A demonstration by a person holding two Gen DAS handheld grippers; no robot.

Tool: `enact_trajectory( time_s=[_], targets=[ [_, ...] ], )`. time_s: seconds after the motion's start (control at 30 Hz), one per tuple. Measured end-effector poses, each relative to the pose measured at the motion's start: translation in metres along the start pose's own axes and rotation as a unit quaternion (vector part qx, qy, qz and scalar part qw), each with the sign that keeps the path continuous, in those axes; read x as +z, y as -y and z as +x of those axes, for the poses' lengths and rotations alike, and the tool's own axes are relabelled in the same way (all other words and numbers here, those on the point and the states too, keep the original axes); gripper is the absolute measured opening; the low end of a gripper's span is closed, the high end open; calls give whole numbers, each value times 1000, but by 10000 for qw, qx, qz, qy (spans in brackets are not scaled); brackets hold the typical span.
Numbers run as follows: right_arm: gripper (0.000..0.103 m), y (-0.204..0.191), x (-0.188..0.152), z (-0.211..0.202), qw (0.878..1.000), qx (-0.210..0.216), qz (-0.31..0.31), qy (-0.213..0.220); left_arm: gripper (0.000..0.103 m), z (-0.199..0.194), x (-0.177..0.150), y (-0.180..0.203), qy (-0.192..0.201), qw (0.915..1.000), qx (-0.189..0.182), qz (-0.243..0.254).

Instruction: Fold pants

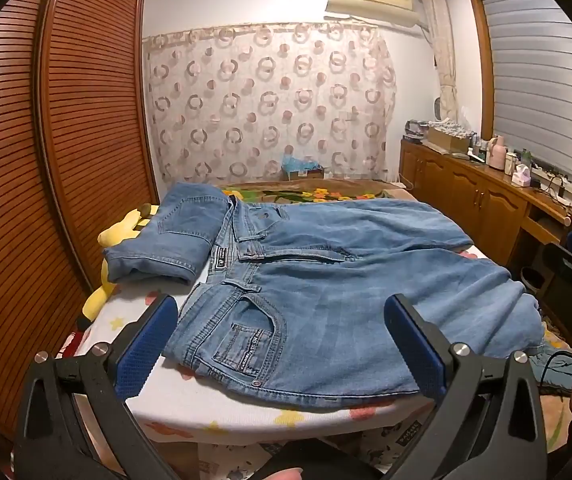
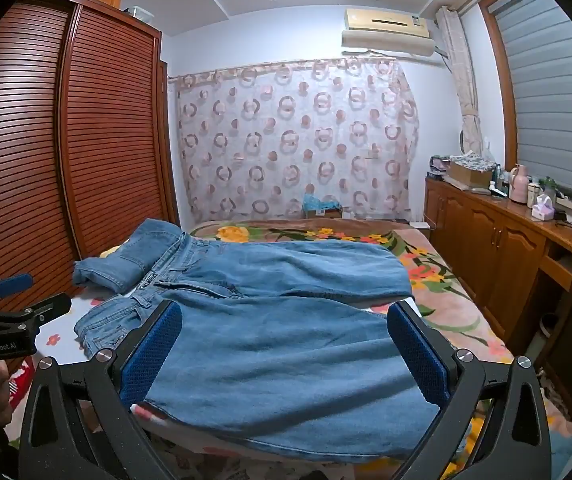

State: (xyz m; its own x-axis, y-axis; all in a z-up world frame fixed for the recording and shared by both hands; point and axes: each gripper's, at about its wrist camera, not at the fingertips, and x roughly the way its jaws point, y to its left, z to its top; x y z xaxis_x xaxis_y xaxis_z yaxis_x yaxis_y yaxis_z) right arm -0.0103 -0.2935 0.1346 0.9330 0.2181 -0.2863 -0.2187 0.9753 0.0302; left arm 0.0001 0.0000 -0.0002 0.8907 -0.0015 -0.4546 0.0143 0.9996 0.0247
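pants (image 1: 326,280): spread flat on the bed (image 1: 190,396), waist to the left
folded jeans (image 1: 166,236): just left of the waist
plush toy (image 1: 116,232): tucked under them
cabinet (image 1: 474,196): off right

Jeans (image 1: 326,280) lie spread flat on a bed (image 1: 246,408), waistband to the left, legs running right. A second, folded pair (image 1: 166,240) sits beside them, against a yellow plush (image 1: 104,292). The left gripper (image 1: 282,344) hangs wide open above the near pocket.

A bed (image 1: 246,408) with a white floral sheet is carrying spread blue jeans (image 1: 346,280), a folded pair (image 1: 166,236) at far left, a yellow plush toy (image 1: 104,280) beside it, and a flowered blanket (image 2: 426,264) lying farther back.
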Motion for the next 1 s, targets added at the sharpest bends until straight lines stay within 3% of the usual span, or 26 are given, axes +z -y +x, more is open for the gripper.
enact_trajectory(
  time_s=[1.0],
  targets=[
    [103, 3, -1, 1, 10000, -9, -25, -30, 103, -9, 5, 4, 55, 10000, -8, -18]
  ],
)
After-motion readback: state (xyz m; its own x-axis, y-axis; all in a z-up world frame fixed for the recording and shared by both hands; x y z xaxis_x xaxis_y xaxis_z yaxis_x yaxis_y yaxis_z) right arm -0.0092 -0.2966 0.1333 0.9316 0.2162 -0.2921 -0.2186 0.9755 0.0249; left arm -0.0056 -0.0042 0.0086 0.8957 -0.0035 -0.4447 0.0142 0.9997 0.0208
